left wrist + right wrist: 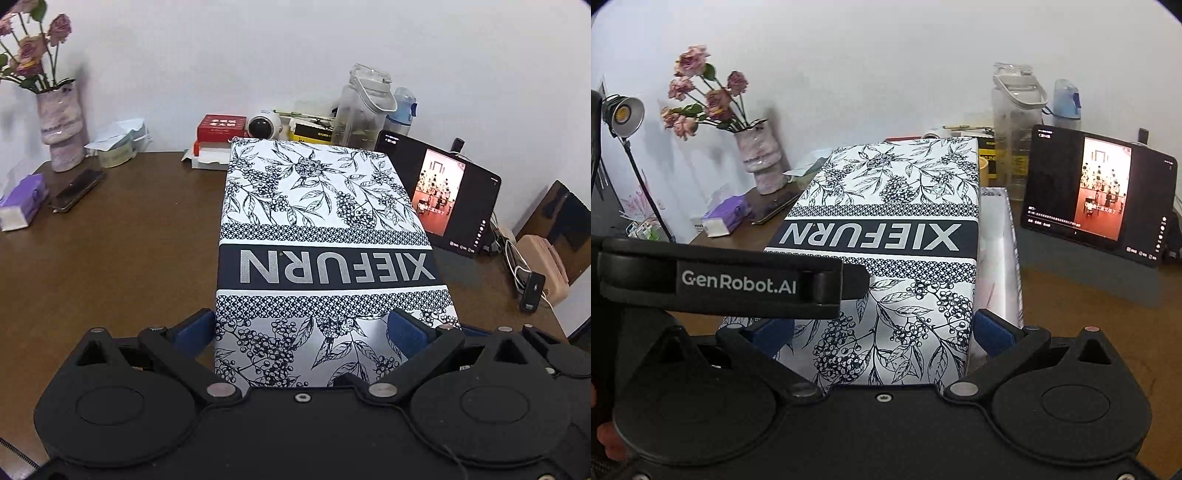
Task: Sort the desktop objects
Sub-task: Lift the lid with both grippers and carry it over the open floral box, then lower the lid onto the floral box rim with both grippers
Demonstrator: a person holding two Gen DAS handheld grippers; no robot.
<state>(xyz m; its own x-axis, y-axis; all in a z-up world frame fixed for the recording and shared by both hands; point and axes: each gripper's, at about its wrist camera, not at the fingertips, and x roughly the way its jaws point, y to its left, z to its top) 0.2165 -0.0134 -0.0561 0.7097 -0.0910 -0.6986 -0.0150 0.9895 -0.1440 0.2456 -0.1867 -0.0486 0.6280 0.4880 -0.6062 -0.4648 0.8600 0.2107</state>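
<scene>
- In the upper left of the left wrist view, a vase point(61, 127) of faded pink roses point(35, 48) stood at the back of the brown desk point(122, 236).
- Just below it, toward the left edge, lay a purple tissue pack point(22, 201) and a dark phone point(75, 190), near each other.
- At upper centre sat a red box point(221, 126), a small white camera point(263, 124) and a yellow-and-black box point(310, 132), all close along the wall.
- The printed box lid point(321, 236), white with dark berry sprigs and the word XIEFURN, filled the centre of the frame.
- The left gripper point(303, 332) straddled the lid's near end at lower centre, one blue pad point(406, 334) against each side; it looked clamped on the lid.
- Right of upper centre stood a clear bottle point(364, 107) and a blue-capped bottle point(402, 109).
- At the right, a tablet point(439, 195) leaned with its screen lit.
- In the right wrist view, a lamp point(622, 112) showed at the upper left.
- A strap reading GenRobot.AI point(735, 282) crossed the left middle.
- The right gripper point(882, 328) held the same lid's near end between its blue pads, pinching it.
- The lid sat tilted over the open box base point(1012, 258), whose silver wall showed along the lid's right side.
</scene>
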